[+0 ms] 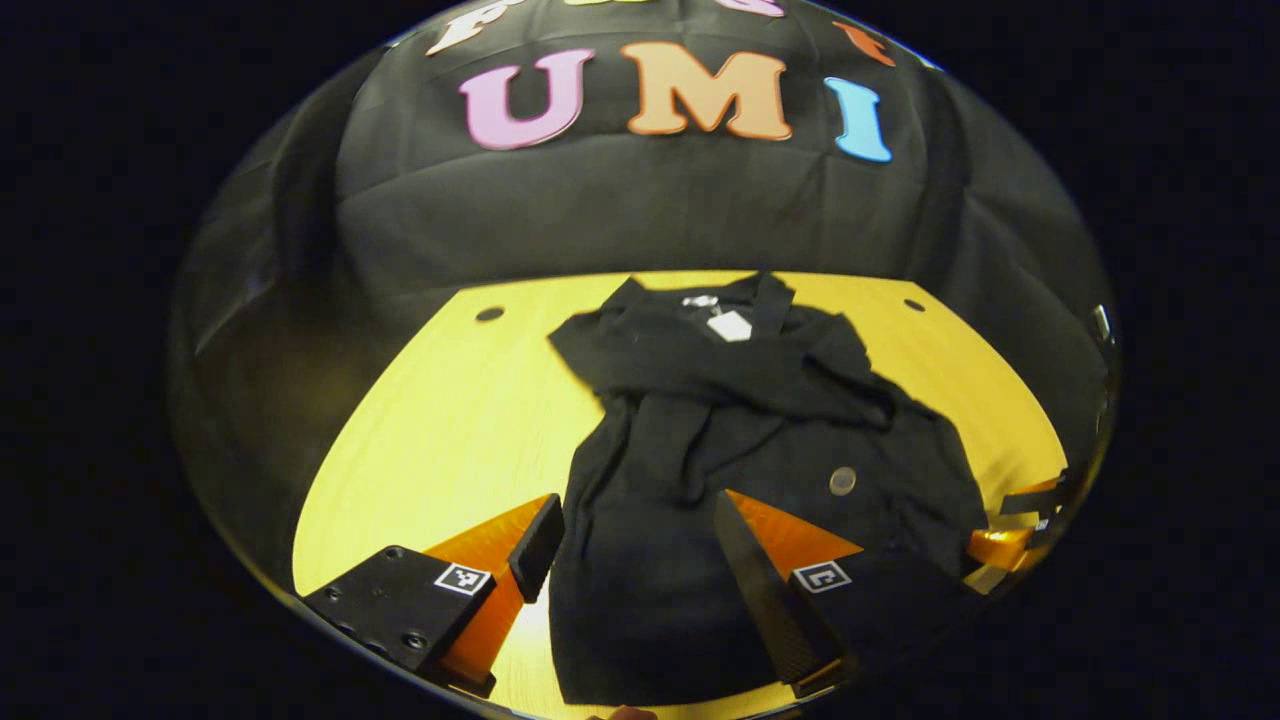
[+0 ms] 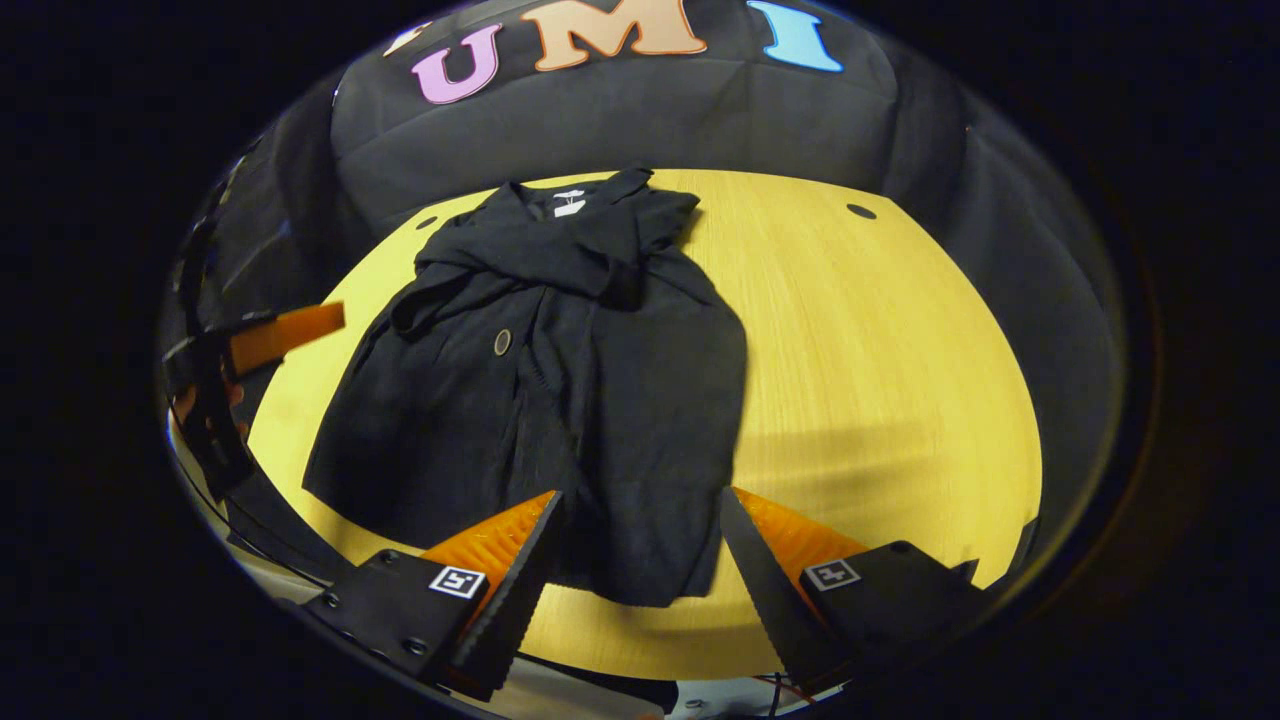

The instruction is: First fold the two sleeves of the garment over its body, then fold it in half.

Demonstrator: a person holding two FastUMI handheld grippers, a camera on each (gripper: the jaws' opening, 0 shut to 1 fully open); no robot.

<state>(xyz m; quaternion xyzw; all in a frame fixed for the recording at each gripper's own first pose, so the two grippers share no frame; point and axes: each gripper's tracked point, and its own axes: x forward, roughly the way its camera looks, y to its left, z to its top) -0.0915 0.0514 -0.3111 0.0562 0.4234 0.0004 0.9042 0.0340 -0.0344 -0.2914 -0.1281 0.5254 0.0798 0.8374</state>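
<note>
Black coat [image 2: 560, 400] lies on the yellow table [image 2: 880, 380], sleeves crossed; left gripper [image 1: 640, 545] and right gripper [image 2: 640, 545] hover wide open, holding nothing

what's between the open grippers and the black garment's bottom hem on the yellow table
Nothing visible. The black fabric garment lies on the yellow wooden table, sleeves already crossed over its body. The right gripper and left gripper hover open at its near hem, with nothing lying between.
</note>
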